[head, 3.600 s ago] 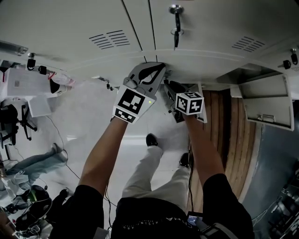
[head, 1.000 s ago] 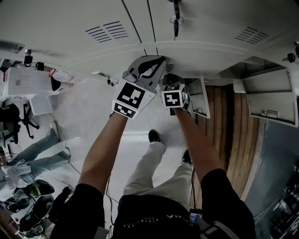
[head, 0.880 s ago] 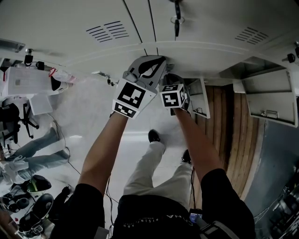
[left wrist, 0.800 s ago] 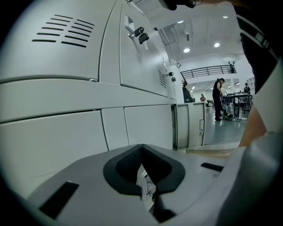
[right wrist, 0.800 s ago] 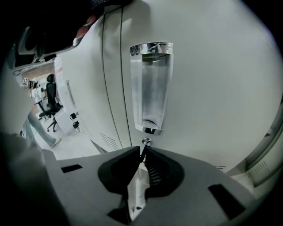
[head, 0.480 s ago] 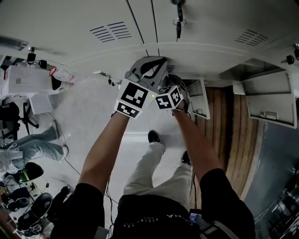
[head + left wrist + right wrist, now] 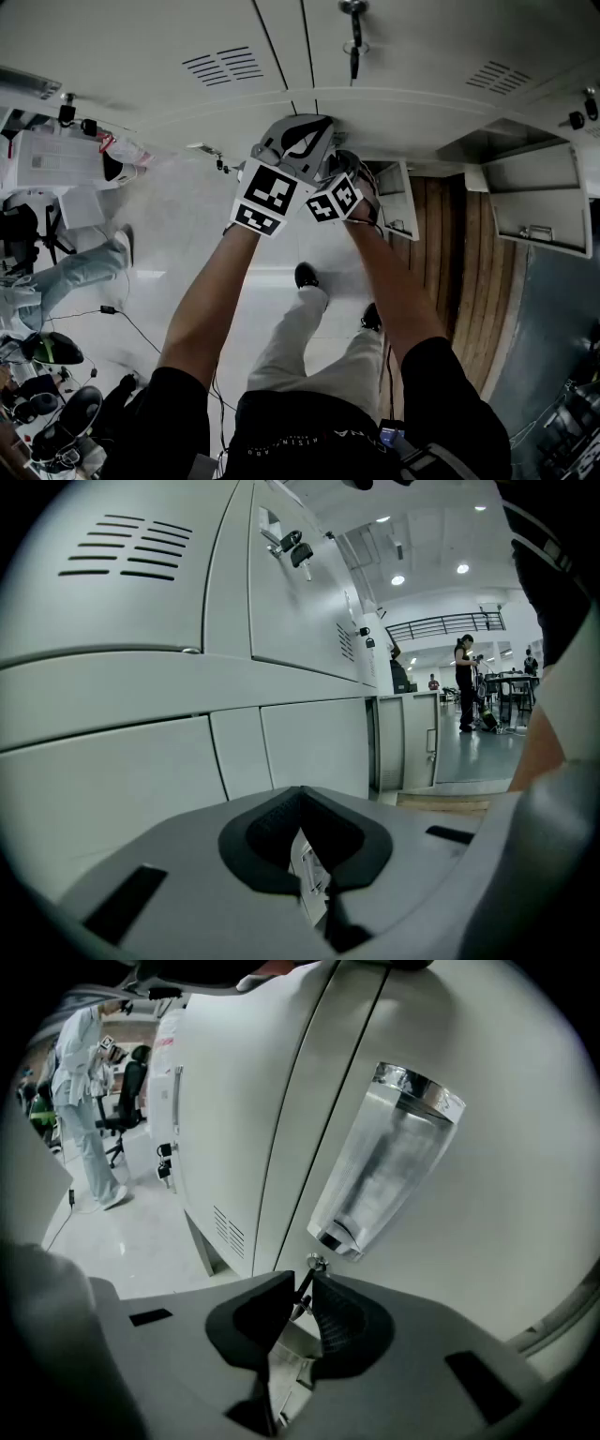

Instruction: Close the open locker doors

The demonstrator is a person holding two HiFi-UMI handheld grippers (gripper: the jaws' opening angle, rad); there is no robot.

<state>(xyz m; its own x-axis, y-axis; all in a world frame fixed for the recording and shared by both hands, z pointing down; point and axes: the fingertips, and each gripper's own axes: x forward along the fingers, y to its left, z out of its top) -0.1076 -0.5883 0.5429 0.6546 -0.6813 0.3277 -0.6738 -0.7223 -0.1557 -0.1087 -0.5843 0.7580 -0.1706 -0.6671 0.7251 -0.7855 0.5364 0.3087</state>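
The right gripper (image 7: 300,1288) points down at a shut door (image 7: 469,1241) in the lower row of the lockers (image 7: 141,56). Its jaws have just been opening and stand a little apart, released, with the key (image 7: 307,1279) between them; the pads look clear of it. The key sits just under a shiny pull (image 7: 384,1162) and sticks out of the door face toward the jaws. Its long axis runs nearly along their line, so backing straight off should free it without a snag. The left gripper (image 7: 300,794) has its jaws clenched on nothing, its tips close to the same locker front, just left of the right gripper. The next move likely turns on the open door (image 7: 398,197). In the head view it lies just right of the right gripper, swung out from the locker front. Its free edge points away from the lockers toward the person, and its long side runs outward the same way. The right hand is the nearer one. A second open locker (image 7: 534,192) lies further toward the right end of the lockers, well apart from both grippers.
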